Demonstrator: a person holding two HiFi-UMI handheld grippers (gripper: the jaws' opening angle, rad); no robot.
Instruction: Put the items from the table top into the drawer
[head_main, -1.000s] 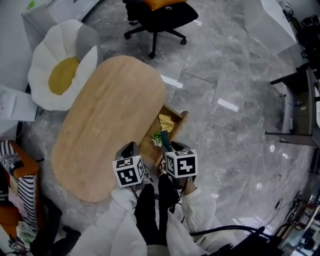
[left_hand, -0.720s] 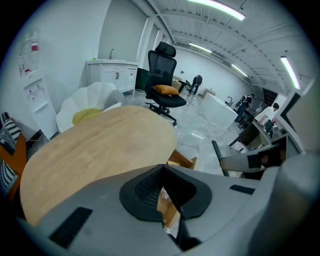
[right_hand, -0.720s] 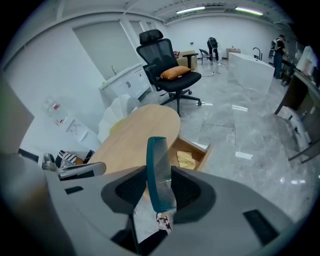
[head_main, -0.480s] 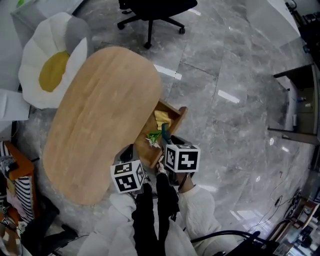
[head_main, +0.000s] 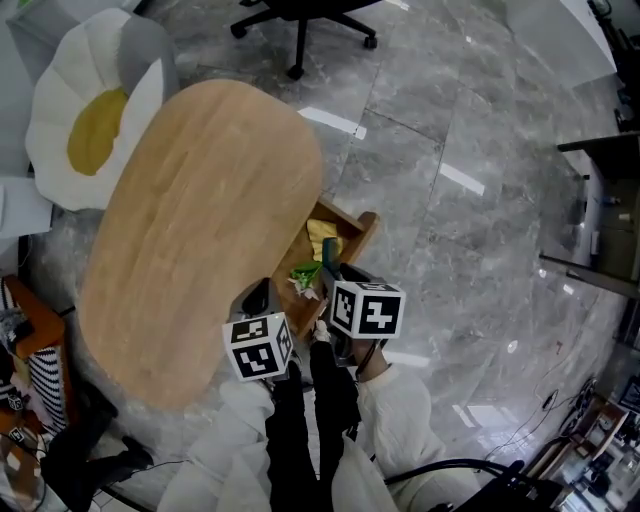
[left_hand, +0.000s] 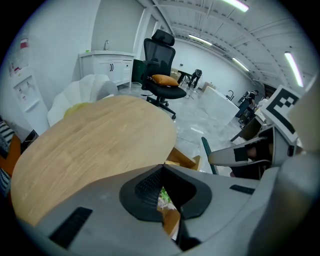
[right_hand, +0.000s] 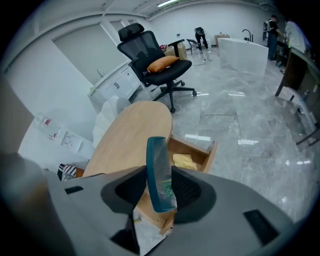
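Note:
An oval wooden table (head_main: 200, 220) has an open wooden drawer (head_main: 362, 226) on its right side. A yellow item (head_main: 322, 240) and a green-and-white item (head_main: 305, 275) lie in the drawer. My right gripper (head_main: 335, 278) is shut on a teal comb (right_hand: 160, 175), which stands upright between the jaws above the drawer's near end (right_hand: 192, 150). The comb also shows in the head view (head_main: 328, 260). My left gripper (left_hand: 164, 167) hangs beside it at the table's edge, jaws shut with nothing between them. No loose item shows on the tabletop.
A white flower-shaped cushion with a yellow centre (head_main: 90, 120) lies beyond the table's far left. A black office chair (right_hand: 160, 60) stands on the grey marble floor behind the table. The person's dark-trousered legs (head_main: 310, 430) are right behind the grippers. Striped cloth (head_main: 25, 345) lies at the left.
Both grippers have sunk a little toward the drawer's near end. The comb stays in the right gripper. The head view has drifted slightly.

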